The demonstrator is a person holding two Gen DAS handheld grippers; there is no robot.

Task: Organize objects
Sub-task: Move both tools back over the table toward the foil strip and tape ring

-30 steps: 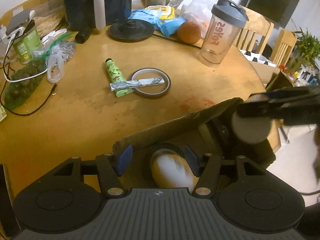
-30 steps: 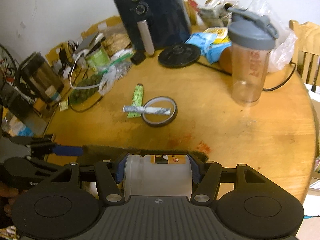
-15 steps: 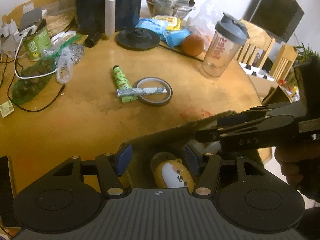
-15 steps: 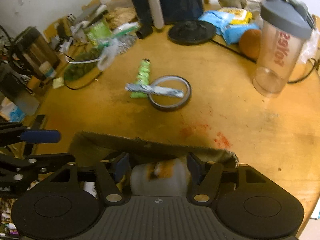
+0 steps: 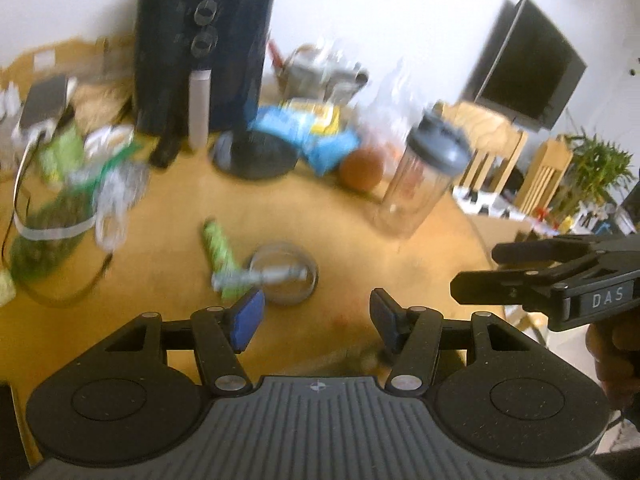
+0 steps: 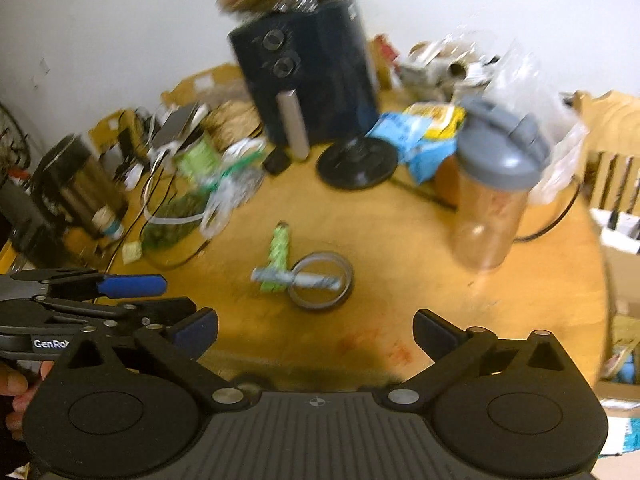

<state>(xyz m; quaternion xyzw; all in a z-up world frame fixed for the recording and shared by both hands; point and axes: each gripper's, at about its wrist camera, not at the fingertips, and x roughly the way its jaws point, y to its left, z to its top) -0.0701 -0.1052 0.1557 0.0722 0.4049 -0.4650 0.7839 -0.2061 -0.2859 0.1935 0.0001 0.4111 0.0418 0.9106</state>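
table [image 6: 440,312] near edge bare | left gripper [image 5: 316,316] parted, empty | right gripper [image 6: 316,332] just opened wide, empty

Both views are smeared with motion blur, so the print on the shaker bottle [image 6: 496,196] is unreadable. The stuff piled along the table's [image 5: 420,248] far edge, blue packets [image 5: 308,136] and clear bags [image 6: 224,196], is mush. The dark strip [image 6: 304,372] at the table's near edge sits mostly behind the right gripper's [image 6: 316,330] body, can't tell what's in it.
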